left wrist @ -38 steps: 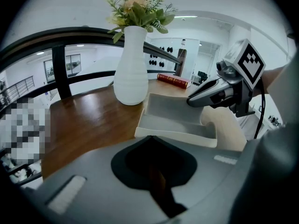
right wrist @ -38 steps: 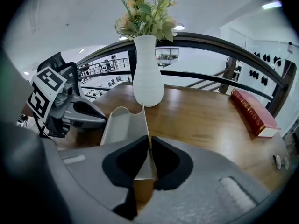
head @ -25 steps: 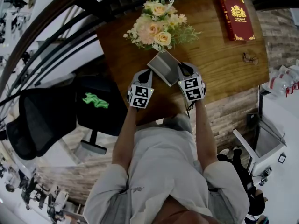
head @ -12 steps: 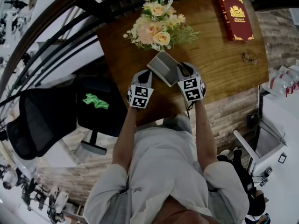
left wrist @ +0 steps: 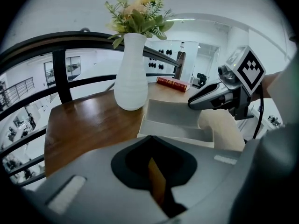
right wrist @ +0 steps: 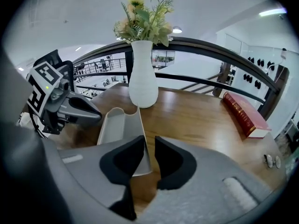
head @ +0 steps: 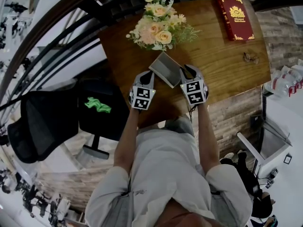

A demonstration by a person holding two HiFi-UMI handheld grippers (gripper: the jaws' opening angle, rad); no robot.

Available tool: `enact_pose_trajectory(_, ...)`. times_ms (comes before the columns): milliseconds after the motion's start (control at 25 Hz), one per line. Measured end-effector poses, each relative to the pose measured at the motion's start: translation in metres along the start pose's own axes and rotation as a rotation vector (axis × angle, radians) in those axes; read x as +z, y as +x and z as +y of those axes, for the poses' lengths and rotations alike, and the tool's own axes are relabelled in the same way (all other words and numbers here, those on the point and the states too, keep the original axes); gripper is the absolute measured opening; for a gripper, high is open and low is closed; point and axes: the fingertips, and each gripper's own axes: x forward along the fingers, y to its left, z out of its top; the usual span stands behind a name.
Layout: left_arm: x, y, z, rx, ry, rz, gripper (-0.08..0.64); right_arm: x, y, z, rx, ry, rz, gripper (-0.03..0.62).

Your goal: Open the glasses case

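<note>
A grey glasses case stands open on the wooden table, its lid raised. My left gripper is at the case's near left corner. In the left gripper view its jaws are closed on a thin tan strip, the base's edge. My right gripper is at the lid's right end. The lid's edge lies between the slightly parted jaws of the right gripper, against the left one with a gap to the other.
A white vase of flowers stands just behind the case. A red book lies at the far right, a pair of glasses near the right edge. A dark railing runs behind the table; a black chair stands to the left.
</note>
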Motion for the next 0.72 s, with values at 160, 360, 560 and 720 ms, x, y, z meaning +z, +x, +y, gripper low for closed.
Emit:
enact_pose_trajectory(160,0.009,-0.005,-0.001,-0.005,0.011,-0.026,0.020,0.002,-0.009,0.000,-0.019,-0.003,-0.016,0.078)
enact_pose_trajectory(360,0.031,-0.018,-0.003,-0.006,0.035,-0.084,0.020,0.008,-0.029,0.004,-0.035,0.013,-0.049,0.078)
enact_pose_trajectory(560,0.052,-0.038,-0.007,-0.012,0.065,-0.148,0.020,0.027,-0.052,0.016,-0.055,0.005,-0.123,0.051)
enact_pose_trajectory(720,0.064,-0.056,-0.011,-0.015,0.088,-0.190,0.020,0.041,-0.076,0.024,-0.085,0.010,-0.193,0.021)
